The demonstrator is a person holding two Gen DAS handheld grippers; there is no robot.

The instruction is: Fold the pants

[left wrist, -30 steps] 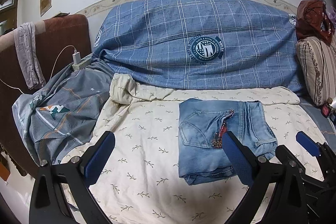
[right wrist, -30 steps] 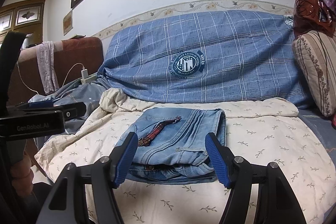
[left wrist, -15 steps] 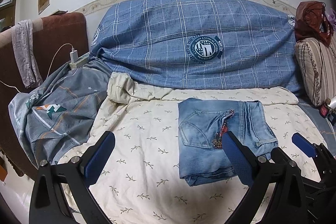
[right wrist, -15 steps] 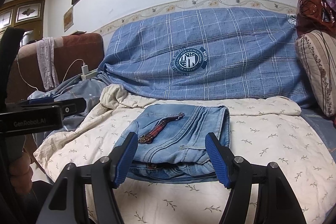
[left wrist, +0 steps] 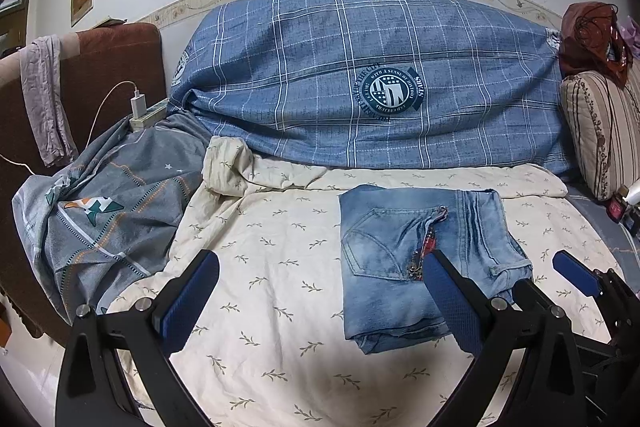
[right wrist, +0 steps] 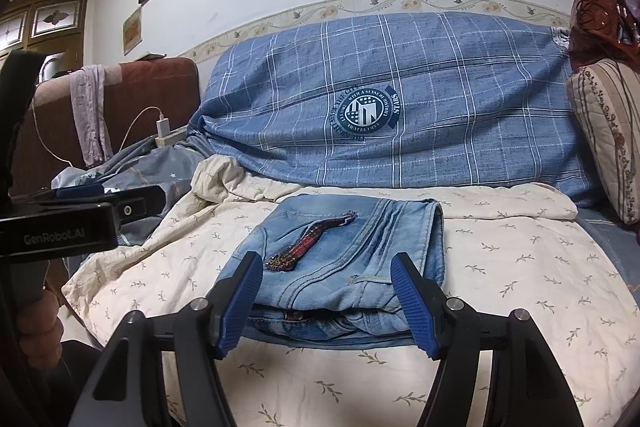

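My left gripper (left wrist: 320, 303) hangs with its blue-padded fingers (left wrist: 192, 301) spread wide, nothing between them but the cream leaf-print bedsheet (left wrist: 272, 251). The folded light-blue denim pants (left wrist: 404, 259) lie flat on that sheet, lower right of centre in the left view, a red patterned strip showing at the zip. My right gripper (right wrist: 328, 301) sits low at the near edge of the pants, fingers (right wrist: 412, 311) parted, pads flanking the fold without pressing it. A blue plaid cover (right wrist: 400, 99) fills the frame behind.

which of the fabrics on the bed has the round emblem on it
The blue plaid cover along the wall; the leaf-print sheet and grey patterned quilt have none.
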